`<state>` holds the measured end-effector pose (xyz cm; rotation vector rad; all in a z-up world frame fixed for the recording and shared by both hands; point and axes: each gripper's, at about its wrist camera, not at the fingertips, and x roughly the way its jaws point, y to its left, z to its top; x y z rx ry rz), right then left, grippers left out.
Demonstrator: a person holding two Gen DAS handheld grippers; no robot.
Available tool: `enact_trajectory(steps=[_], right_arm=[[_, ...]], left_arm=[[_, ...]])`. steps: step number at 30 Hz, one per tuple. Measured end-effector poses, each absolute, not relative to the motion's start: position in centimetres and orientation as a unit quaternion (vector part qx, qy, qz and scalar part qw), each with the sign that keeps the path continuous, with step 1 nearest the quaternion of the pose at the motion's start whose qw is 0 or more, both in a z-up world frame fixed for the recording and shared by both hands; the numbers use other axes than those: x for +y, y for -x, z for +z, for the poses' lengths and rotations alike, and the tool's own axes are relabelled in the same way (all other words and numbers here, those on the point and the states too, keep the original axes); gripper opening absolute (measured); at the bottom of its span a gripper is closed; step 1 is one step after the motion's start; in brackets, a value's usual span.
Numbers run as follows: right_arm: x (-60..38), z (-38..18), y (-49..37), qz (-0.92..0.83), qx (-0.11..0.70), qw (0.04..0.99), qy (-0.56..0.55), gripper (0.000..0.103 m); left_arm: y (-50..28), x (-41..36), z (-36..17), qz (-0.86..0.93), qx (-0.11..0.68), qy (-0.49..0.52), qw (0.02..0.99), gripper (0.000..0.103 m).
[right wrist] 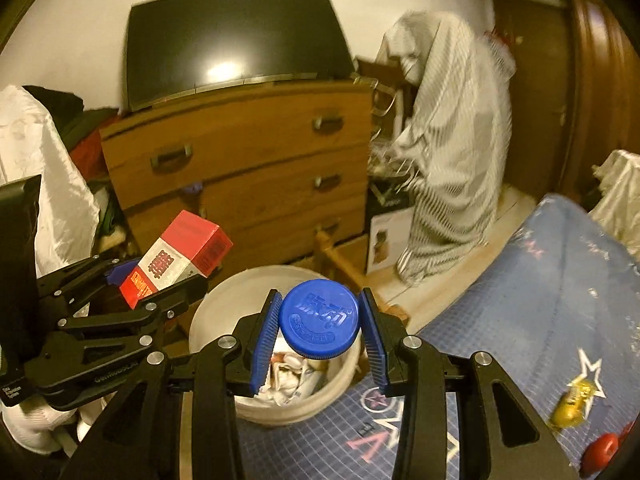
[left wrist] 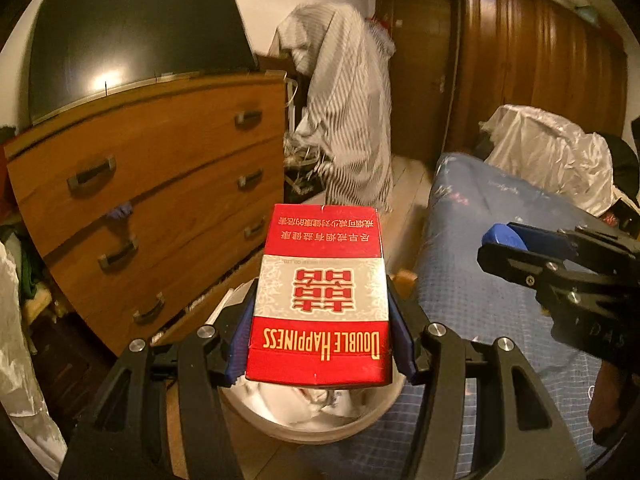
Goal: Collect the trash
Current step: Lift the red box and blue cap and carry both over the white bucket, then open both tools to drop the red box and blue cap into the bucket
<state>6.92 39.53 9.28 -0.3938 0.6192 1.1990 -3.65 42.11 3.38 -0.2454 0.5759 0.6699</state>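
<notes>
The left gripper (left wrist: 320,344) is part-open, clamped on a red cigarette box (left wrist: 320,300); the right gripper (right wrist: 320,332) is narrower, pinching a blue bottle cap (right wrist: 319,317). Both hang above the white bin (right wrist: 212,312) of crumpled paper on the floor, between the wooden dresser (right wrist: 248,152) beyond and the blue bed (right wrist: 560,280) at right.

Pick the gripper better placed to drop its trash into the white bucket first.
Right, probably. The right gripper holds the blue cap over the white bucket. The left gripper holds the red box nearer the rim.
</notes>
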Motion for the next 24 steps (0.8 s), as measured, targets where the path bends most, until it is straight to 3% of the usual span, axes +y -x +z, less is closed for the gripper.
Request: enact_trajectory(steps=[12,24], right_arm=[[50.9,1.3,-10.1,0.547,0.410,0.690,0.237,0.041],[52.2,-1.8,-11.6,0.546,0.428,0.674,0.254,0.041]], left_arm=[[1.6,48.8,-1.9,0.313,0.369,0.160,0.861,0.054],[0.7,51.2,-4.6,0.304,0.398,0.168,0.849,0.054]])
